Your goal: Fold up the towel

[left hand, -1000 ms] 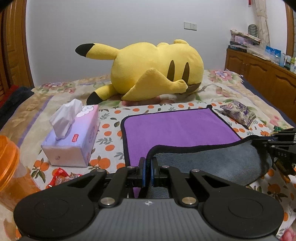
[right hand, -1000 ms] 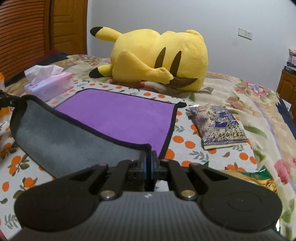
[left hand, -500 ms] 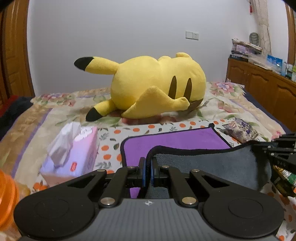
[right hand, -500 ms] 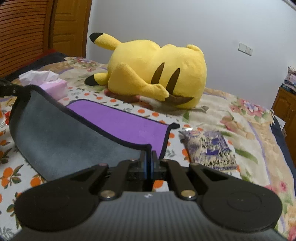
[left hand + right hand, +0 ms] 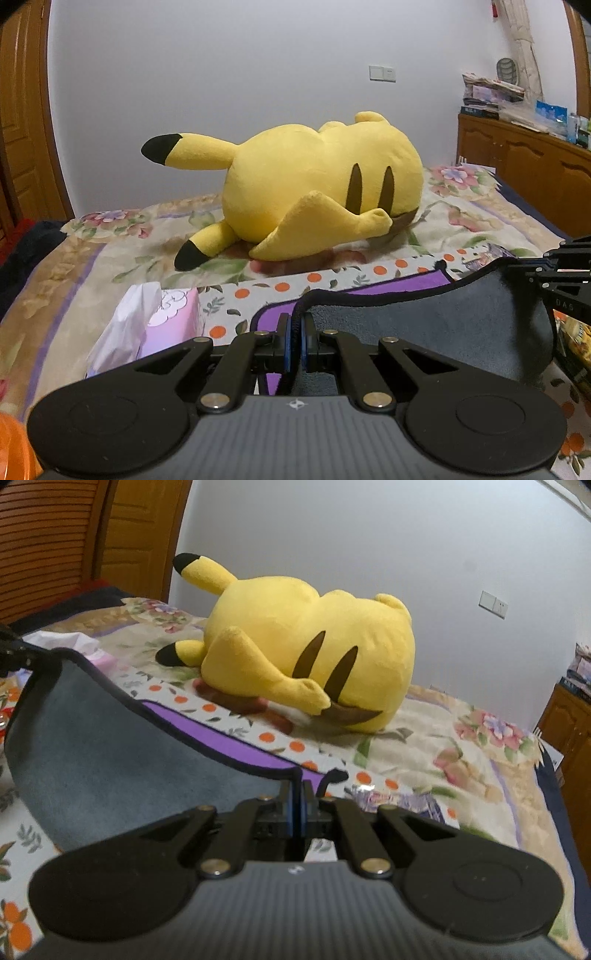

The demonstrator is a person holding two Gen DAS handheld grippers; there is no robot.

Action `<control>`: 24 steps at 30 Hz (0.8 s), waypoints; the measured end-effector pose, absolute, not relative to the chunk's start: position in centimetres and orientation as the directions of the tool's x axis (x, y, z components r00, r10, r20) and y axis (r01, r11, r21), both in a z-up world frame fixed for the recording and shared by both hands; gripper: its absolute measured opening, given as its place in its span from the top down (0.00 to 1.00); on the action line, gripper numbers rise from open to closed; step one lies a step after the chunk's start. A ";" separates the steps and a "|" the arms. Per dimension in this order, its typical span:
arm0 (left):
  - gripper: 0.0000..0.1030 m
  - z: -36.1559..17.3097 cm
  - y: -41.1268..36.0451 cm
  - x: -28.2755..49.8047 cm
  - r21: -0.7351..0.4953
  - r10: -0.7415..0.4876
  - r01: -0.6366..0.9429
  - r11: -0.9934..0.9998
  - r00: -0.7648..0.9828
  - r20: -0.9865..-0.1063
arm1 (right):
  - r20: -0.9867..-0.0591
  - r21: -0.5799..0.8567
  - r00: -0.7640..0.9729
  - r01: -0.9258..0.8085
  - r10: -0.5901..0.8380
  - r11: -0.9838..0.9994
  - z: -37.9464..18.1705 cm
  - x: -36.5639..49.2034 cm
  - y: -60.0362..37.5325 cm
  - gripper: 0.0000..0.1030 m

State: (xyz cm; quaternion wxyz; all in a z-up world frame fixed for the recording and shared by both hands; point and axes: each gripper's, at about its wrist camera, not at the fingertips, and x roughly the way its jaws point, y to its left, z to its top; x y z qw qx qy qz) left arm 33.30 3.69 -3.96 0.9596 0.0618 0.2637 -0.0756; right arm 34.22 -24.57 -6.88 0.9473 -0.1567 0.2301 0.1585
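Grey underside of towel [image 5: 436, 332] up and facing both cameras, purple top side showing as a thin strip beyond the black-piped edge. Left claw [image 5: 294, 341] pinched tight on the towel's near-left corner, blue pads pressed on the hem, no gap. Right claw [image 5: 296, 805] same: clamped fully on the near-right corner. Towel slung between the two, near edge lifted off the bed [image 5: 110, 258], sagging in the middle, far part lying flat on the orange-dotted sheet. Far-right towel corner with small black loop visible just past the right claw. Right claw also visible at far right of left wrist view, gripping its corner.

Yellow plush [image 5: 317, 192] lying on its side beyond the towel, apart from it. Tissue box [image 5: 162, 321] to the left, near the towel's left edge, not touching as far as visible. Patterned packet [image 5: 399, 801] right of the towel, partly hidden behind the right claw. Orange container [image 5: 14, 450] at near-left corner, mostly cut off. Wooden cabinet [image 5: 524, 166] along the right wall.
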 end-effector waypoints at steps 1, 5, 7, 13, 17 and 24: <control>0.94 -4.0 3.7 33.6 0.077 -0.117 0.181 0.980 0.850 -0.513 | -0.483 -0.230 0.846 -0.371 0.226 0.899 -6.8 34.5 -24.5 0.96; 0.94 -4.2 3.4 34.6 0.084 -0.124 0.190 0.978 0.858 -0.498 | -0.473 -0.242 0.854 -0.363 0.217 0.900 -6.7 35.7 -24.2 0.96; 0.94 -4.3 3.5 35.2 0.082 -0.119 0.183 0.980 0.860 -0.496 | -0.471 -0.250 0.856 -0.362 0.214 0.898 -6.8 36.2 -24.1 0.96; 0.94 -4.6 3.5 36.5 0.102 -0.094 0.164 0.981 0.866 -0.492 | -0.455 -0.271 0.866 -0.355 0.206 0.895 -7.0 37.4 -23.5 0.96; 0.94 -4.7 3.4 37.4 0.118 -0.076 0.152 0.981 0.872 -0.483 | -0.449 -0.288 0.872 -0.348 0.195 0.892 -7.2 38.3 -23.1 0.96; 0.94 -5.6 3.3 39.5 0.115 -0.046 0.117 0.986 0.871 -0.489 | -0.452 -0.312 0.877 -0.328 0.164 0.892 -8.0 40.4 -22.4 0.96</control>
